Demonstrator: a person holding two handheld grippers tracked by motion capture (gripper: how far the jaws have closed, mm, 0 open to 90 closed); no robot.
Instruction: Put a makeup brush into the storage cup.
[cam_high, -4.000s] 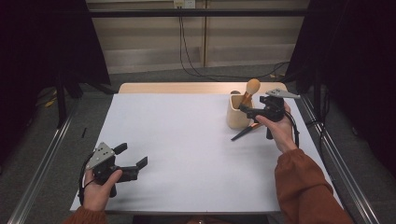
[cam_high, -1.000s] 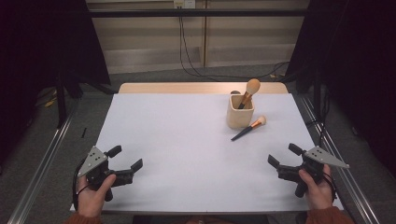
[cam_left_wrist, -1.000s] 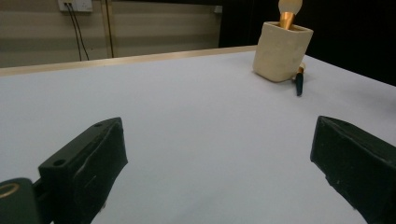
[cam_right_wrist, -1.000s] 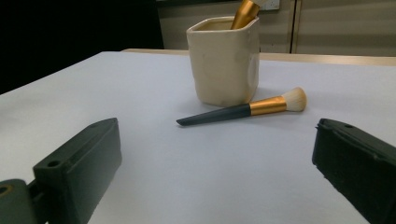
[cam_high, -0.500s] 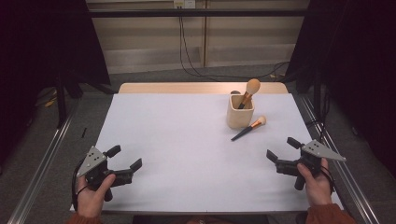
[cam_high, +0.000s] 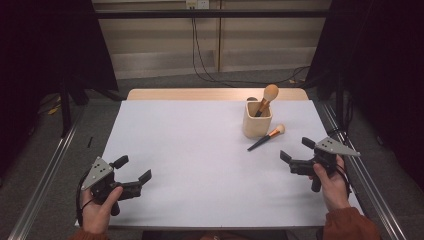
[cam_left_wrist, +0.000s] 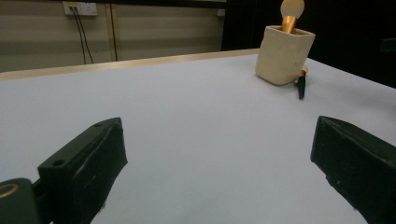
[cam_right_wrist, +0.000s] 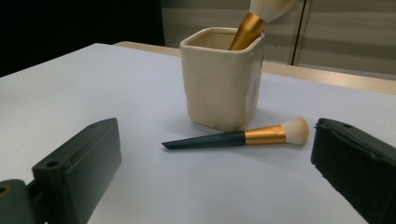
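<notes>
A cream square cup (cam_high: 257, 120) (cam_right_wrist: 222, 77) (cam_left_wrist: 283, 54) stands at the right back of the white table (cam_high: 200, 160), with a large brush (cam_high: 266, 98) (cam_right_wrist: 259, 18) upright in it. A smaller brush (cam_high: 266, 138) (cam_right_wrist: 238, 137), dark handle and gold ferrule, lies flat just in front of the cup. My right gripper (cam_high: 296, 154) (cam_right_wrist: 210, 186) is open and empty at the table's right side, facing the lying brush from a short way off. My left gripper (cam_high: 133, 169) (cam_left_wrist: 219, 182) is open and empty near the front left corner.
A wooden strip (cam_high: 210, 94) edges the table's far side. Metal rails (cam_high: 45, 175) run along both sides of the table. Cables (cam_high: 200, 55) hang against the back wall, and dark curtains stand left and right.
My right gripper let go near the cup four seconds ago and drew back to the front right; in the last second it crept slightly forward and left. The left gripper barely moved.
</notes>
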